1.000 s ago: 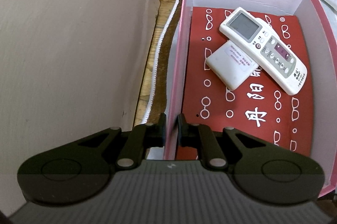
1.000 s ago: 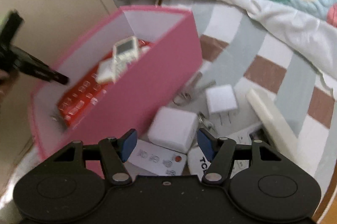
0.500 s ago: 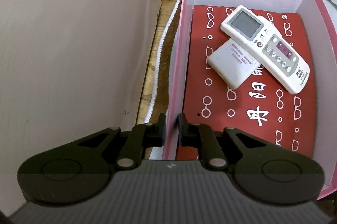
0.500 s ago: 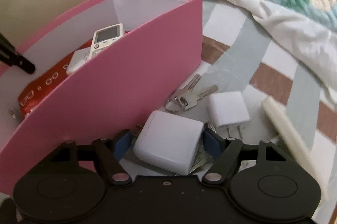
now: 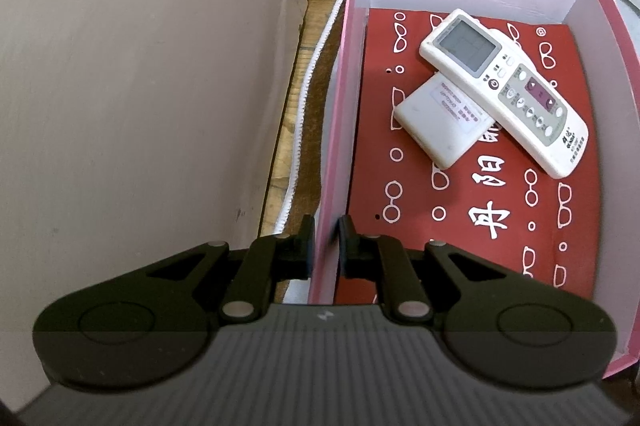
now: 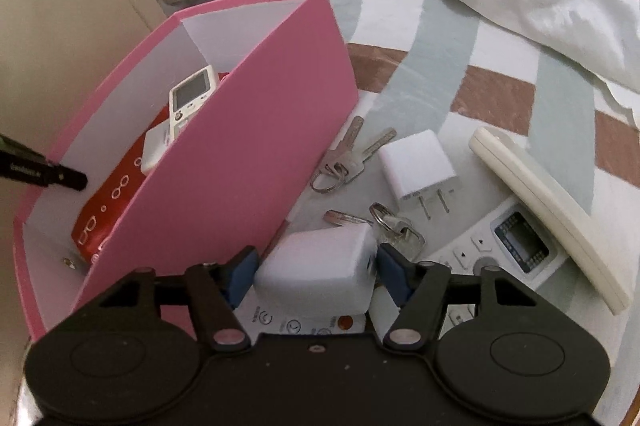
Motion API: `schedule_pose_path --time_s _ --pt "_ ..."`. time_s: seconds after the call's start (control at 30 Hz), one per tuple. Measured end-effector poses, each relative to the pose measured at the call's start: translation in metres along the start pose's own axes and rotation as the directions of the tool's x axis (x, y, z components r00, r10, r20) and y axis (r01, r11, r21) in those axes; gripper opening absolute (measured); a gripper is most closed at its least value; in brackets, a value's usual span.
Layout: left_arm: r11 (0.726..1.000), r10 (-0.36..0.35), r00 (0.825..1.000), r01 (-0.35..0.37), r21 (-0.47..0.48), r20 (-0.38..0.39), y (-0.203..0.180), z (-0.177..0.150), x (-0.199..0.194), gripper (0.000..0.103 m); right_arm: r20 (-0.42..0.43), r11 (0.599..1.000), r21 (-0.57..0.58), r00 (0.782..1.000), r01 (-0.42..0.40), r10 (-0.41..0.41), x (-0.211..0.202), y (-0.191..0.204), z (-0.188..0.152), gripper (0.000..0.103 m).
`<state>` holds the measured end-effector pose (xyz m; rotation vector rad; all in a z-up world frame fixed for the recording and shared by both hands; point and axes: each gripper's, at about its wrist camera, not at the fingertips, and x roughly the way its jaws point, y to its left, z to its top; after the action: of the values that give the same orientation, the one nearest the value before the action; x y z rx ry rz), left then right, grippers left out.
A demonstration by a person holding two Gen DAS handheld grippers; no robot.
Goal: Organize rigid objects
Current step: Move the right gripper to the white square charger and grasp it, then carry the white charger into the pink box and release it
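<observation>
A pink box [image 5: 332, 146] with a red printed floor holds a white remote with a screen [image 5: 504, 90], lying across a second white remote [image 5: 440, 126] turned face down. My left gripper [image 5: 326, 242] is shut on the box's near left wall, one finger on each side. In the right wrist view the same pink box [image 6: 248, 154] stands at the left. My right gripper [image 6: 316, 266] has a white charger block [image 6: 320, 258] between its blue pads. Its jaws are closing, and both pads touch the block's sides.
On the checked bedsheet right of the box lie a bunch of keys [image 6: 344, 162], a small white plug [image 6: 416, 166], a second key ring [image 6: 392, 226], a remote with a screen [image 6: 516, 238] and a long cream remote [image 6: 548, 218]. A beige panel [image 5: 140, 86] stands left of the box.
My right gripper came down around the white charger block, rolled a little, and its pads closed in on the block's sides. The left gripper kept its hold on the box wall.
</observation>
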<state>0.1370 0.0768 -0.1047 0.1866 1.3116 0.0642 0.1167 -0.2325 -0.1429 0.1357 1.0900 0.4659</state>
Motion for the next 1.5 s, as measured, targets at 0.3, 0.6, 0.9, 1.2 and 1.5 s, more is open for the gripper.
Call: schedule_pose_path --time_s 0.3,0.6,0.9,1.2,1.5 --pt "1.000 0.003 1.000 -0.003 -0.001 0.002 0.000 0.000 0.001 0.011 -0.036 0.977 -0.200 0.996 0.078 -0.087 0.003 0.025 -0.008 0.069" --pt "1.000 0.003 1.000 -0.003 -0.008 0.001 0.001 -0.001 0.002 0.011 -0.033 0.955 -0.261 0.987 0.142 -0.156 0.012 0.042 -0.018 0.066" --pt "1.000 0.004 1.000 -0.004 -0.010 0.001 0.001 -0.001 0.001 0.011 -0.109 0.990 0.112 0.989 -0.084 0.096 -0.007 0.000 -0.004 0.066" --pt "1.000 0.005 1.000 -0.005 -0.022 0.027 0.000 -0.005 -0.004 0.011 -0.007 0.995 0.071 0.997 -0.071 0.072 -0.074 0.024 0.026 0.067" --pt "0.999 -0.012 0.999 0.013 -0.031 0.036 0.007 -0.006 -0.007 0.010 -0.045 0.944 -0.046 0.945 -0.326 0.324 -0.073 0.125 0.047 0.067"
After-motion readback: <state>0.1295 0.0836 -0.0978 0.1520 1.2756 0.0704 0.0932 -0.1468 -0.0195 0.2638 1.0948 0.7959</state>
